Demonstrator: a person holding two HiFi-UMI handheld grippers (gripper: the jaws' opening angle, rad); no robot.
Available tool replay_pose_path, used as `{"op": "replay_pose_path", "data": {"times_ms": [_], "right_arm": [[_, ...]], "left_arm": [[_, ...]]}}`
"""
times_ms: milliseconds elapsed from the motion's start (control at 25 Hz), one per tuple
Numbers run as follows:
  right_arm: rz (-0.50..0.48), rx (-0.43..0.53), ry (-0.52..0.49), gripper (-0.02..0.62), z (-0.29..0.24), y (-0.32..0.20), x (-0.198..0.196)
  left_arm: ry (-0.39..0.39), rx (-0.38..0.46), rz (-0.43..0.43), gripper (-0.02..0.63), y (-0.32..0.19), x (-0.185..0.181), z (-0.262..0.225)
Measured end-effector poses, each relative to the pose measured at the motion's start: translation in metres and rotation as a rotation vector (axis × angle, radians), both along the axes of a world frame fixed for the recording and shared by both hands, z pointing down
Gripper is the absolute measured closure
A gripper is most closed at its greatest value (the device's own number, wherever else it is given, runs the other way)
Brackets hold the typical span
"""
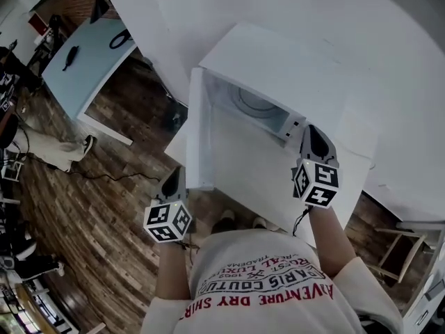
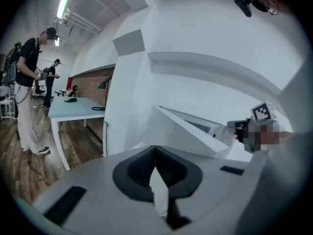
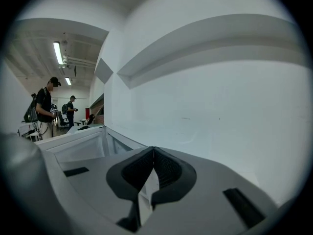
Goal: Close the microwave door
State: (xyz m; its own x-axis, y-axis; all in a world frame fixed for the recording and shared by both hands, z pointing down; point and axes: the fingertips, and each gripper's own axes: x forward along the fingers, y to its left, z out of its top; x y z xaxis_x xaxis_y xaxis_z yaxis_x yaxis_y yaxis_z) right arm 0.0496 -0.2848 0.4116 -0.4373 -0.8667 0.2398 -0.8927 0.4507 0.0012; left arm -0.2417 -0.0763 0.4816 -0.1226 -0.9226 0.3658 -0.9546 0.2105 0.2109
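Note:
A white microwave [image 1: 292, 61] stands on a white table [image 1: 292, 186] against a white wall. Its door [image 1: 198, 131] hangs wide open on the left side and sticks out toward me, and the turntable [image 1: 254, 103] shows inside. My left gripper [image 1: 175, 179] is shut and empty, low beside the door's free end, on its outer side. The left gripper view has the door [image 2: 183, 131] just ahead of the left gripper [image 2: 155, 155]. My right gripper [image 1: 314, 136] is shut and empty at the microwave's right front corner. The right gripper [image 3: 153, 155] looks past the microwave [image 3: 80, 148] at the wall.
A light-blue table [image 1: 90, 54] with small black objects stands far left on the wooden floor [image 1: 104, 207]. People [image 2: 27, 82] stand beyond it. A wooden chair [image 1: 400, 249] is at the right. A cable [image 1: 104, 176] trails on the floor.

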Motion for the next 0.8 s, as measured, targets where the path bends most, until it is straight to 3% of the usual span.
{"op": "replay_pose_path", "data": {"times_ms": [400, 600, 800], "right_arm": [[-0.015, -0.021, -0.030, 0.583, -0.001, 0.001, -0.001], [0.003, -0.016, -0.043, 0.583, -0.002, -0.001, -0.001], [0.010, -0.033, -0.070, 0.583, -0.001, -0.002, -0.002]], "left_arm": [[0.013, 0.023, 0.225, 0.600, -0.057, 0.059, -0.013], [-0.016, 0.024, 0.328, 0.600, -0.084, 0.069, -0.019], [0.019, 0.027, 0.467, 0.600, -0.099, 0.079, -0.020]]}}
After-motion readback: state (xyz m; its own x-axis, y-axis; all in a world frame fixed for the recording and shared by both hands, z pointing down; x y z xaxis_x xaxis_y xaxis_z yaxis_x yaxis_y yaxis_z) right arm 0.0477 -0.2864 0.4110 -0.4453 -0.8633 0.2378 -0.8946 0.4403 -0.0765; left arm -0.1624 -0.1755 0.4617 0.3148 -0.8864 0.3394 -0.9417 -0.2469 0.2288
